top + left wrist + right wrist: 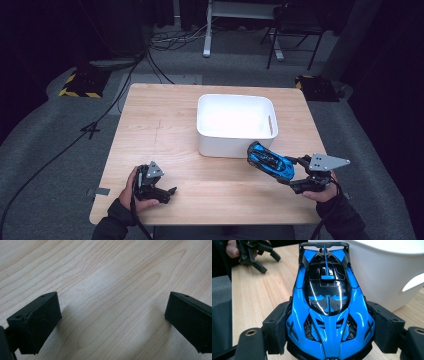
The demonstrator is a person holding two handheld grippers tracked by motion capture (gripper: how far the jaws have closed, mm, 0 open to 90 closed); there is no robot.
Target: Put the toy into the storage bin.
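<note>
Now right gripper (295, 172) clamps blue toy car (270, 161) by its sides, at table's 4 o'clock, just beside white bin (235, 125). Left gripper (167, 192) wide apart, empty, at 7 o'clock. Likely carry step; next move calls for lift over bin rim, release.

No readable text, label, brand or number appeared anywhere. The blue toy car (329, 312) carried no legible lettering, and the white bin (235, 122) and the desk (150, 135) were plain. The yellow-and-black striped marking (80, 86) on the floor bore no words.
</note>
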